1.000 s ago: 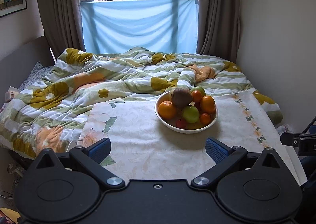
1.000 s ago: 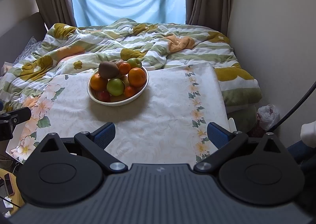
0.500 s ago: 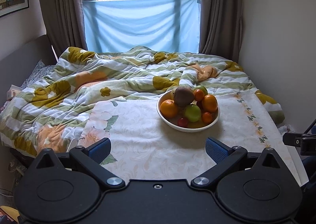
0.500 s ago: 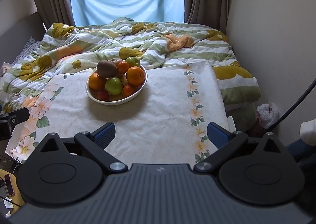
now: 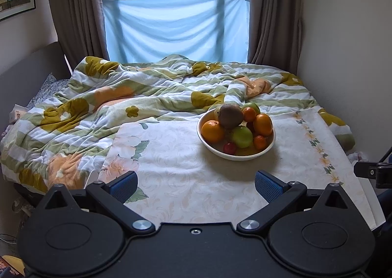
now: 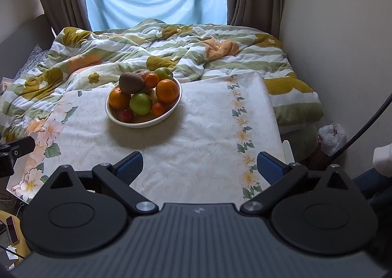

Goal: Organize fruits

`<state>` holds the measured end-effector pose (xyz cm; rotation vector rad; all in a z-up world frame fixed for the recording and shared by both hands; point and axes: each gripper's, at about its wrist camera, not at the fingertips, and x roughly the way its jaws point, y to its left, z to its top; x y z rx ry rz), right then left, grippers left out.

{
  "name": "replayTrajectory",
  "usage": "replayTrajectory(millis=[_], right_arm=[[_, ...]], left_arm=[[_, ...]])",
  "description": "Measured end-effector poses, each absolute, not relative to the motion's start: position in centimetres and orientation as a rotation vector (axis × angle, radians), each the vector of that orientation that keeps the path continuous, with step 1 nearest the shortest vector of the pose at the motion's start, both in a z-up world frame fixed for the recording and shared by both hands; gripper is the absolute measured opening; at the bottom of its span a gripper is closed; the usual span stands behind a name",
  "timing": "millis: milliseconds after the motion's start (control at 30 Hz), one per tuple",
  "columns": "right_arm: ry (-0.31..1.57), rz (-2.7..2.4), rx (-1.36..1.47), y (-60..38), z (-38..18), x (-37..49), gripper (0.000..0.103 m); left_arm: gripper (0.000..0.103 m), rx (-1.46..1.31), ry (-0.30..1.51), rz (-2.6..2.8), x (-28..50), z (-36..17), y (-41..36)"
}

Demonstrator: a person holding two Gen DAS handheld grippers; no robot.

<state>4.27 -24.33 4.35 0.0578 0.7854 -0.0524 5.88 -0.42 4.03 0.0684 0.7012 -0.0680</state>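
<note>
the white bowl [image 5: 265, 149] of piled fruit sits mid-cloth, far from both my tongs. left gripper [image 5: 194, 183] and right gripper [image 6: 199, 166] gape wide, holding nothing. the kiwi [image 5: 230, 115] on top looks soft (pinch its middle gently); the oranges could roll. since a second ago my left view tilted up slightly.

Left hand-held gripper [image 5: 195, 182]: matte black body, two round discs, silver pivot screws, blue ribbed pads [image 5: 267, 183]. Right hand-held gripper [image 6: 199, 164]: same build, grey ribbed housing; black cable [image 6: 367, 122] at 3 o'clock.
</note>
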Motion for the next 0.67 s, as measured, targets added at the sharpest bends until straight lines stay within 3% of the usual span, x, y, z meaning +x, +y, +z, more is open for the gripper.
replayTrajectory(millis=[667], right_arm=[[0.788, -0.05, 0.059, -24.3, 4.4, 4.5, 0.103]], left_arm=[[0.103, 0.093, 0.639, -0.005, 5.7, 3.8, 0.8]])
